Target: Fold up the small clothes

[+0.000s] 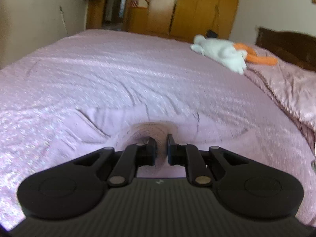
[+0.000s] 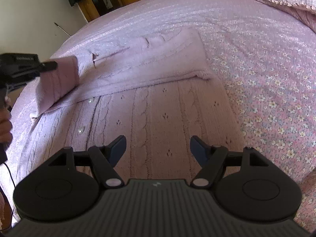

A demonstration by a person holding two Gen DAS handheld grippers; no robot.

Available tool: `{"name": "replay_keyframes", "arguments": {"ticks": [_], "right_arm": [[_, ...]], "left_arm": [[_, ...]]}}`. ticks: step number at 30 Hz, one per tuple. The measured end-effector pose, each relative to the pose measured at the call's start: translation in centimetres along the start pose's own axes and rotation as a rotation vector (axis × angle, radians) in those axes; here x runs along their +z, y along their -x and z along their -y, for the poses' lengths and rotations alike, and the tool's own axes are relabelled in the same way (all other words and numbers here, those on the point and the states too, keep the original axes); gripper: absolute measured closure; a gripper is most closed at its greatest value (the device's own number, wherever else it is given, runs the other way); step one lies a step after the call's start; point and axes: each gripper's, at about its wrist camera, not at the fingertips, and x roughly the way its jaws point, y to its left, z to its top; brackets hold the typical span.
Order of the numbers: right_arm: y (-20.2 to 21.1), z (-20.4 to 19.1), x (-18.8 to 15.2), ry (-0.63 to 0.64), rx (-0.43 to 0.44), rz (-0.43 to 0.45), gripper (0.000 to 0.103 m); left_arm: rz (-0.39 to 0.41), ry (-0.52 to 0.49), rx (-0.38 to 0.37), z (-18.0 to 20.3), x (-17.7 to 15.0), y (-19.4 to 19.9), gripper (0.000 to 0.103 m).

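A pink cable-knit cardigan [image 2: 150,106] with small buttons lies spread on the bed, one sleeve [image 2: 150,59] folded across it. My left gripper [image 1: 161,148] is shut on the ribbed sleeve cuff [image 1: 156,132] and holds it lifted; it also shows in the right wrist view [image 2: 49,66] at the left, gripping the cuff [image 2: 59,79]. My right gripper [image 2: 158,148] is open and empty, just above the cardigan's body.
The bed has a pink textured bedspread [image 1: 118,69] and a floral sheet [image 2: 276,98] on the right. A white and orange plush toy [image 1: 223,53] lies near the headboard. Wooden wardrobes [image 1: 197,6] stand beyond the bed.
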Motion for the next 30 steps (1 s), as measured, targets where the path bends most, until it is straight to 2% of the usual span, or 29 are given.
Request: {"name": "replay_keyframes", "arguments": {"ticks": [7, 12, 16, 20, 26, 30], "right_arm": [[-0.3, 0.1, 0.6, -0.012, 0.027, -0.006, 0.025], [-0.8, -1.2, 1.7, 0.0, 0.077, -0.015, 0.025], [-1.7, -3.0, 3.1, 0.01, 0.14, -0.03, 0.025], [-3.0, -5.3, 4.5, 0.025, 0.198, -0.059, 0.025], [-5.0, -8.8, 6.3, 0.036, 0.276, -0.09, 0.025], [-6.9, -10.7, 7.7, 0.01, 0.32, -0.119, 0.025]], "left_arm": [[-0.145, -0.025, -0.06, 0.3, -2.6, -0.8, 0.084], [-0.202, -0.043, -0.09, 0.0, -3.9, -0.1, 0.078], [-0.208, -0.045, -0.051, -1.2, -4.9, 1.4, 0.063], [-0.236, -0.027, -0.021, -3.1, -5.7, 2.6, 0.062], [-0.231, -0.015, 0.097, -6.1, -6.0, 3.6, 0.062], [-0.224, 0.018, 0.137, -8.0, -6.0, 3.7, 0.062]]}}
